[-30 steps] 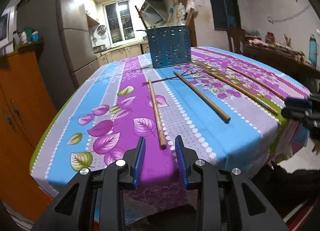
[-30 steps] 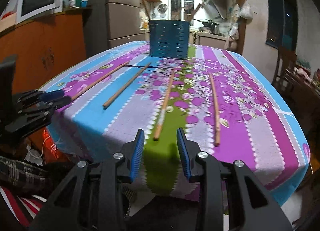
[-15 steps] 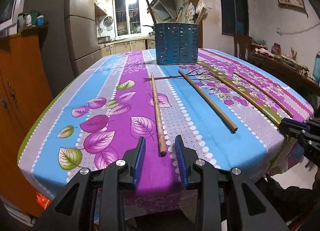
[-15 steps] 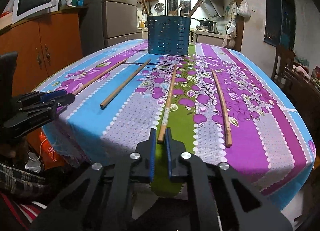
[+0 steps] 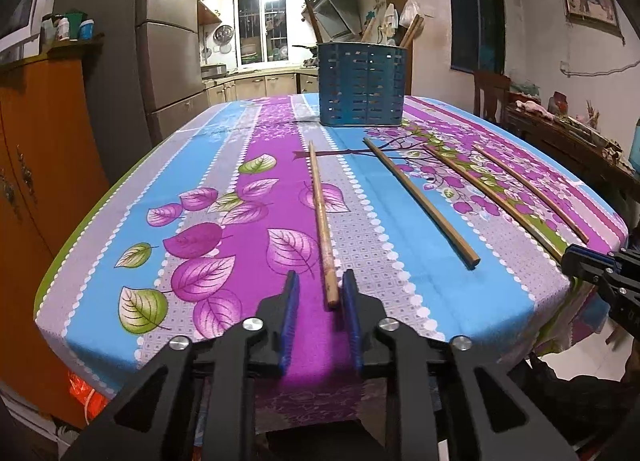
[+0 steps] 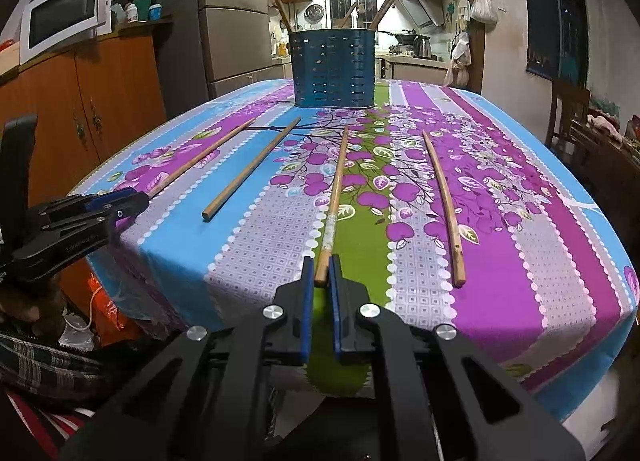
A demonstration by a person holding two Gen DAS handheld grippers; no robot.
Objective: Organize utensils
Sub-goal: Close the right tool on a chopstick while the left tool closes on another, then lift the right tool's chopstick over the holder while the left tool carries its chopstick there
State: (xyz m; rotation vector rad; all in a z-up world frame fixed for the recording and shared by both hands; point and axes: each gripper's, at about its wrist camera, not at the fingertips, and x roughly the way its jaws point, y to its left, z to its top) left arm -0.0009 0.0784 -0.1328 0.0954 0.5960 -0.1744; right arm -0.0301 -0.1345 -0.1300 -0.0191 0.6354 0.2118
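Observation:
Four wooden chopsticks lie side by side on the flowered tablecloth [image 5: 224, 197], pointing at a blue perforated utensil holder [image 5: 362, 89] [image 6: 334, 69] at the far end. My left gripper [image 5: 319, 275] sits at the near end of the leftmost chopstick [image 5: 320, 213]. Its jaws are closing with the stick's tip between them, and a gap still shows on the left side. My right gripper [image 6: 321, 261] is shut on the near end of the third chopstick [image 6: 338, 181]. The second chopstick [image 6: 252, 169] and the fourth chopstick [image 6: 442, 201] lie untouched. Each view shows the other gripper at its edge: the right gripper [image 5: 592, 261], the left gripper [image 6: 120, 205].
The holder has several wooden utensils sticking out of it. An orange cabinet [image 6: 100, 101] with a microwave [image 6: 64, 17] and a grey fridge [image 6: 236, 21] stand left of the table. A wooden chair [image 5: 490, 97] is on the right. The table's near edge lies just under both grippers.
The right gripper's jaws have closed onto the end of the third chopstick. The left gripper's jaws have narrowed around the leftmost chopstick's tip. Both views have rolled a little.

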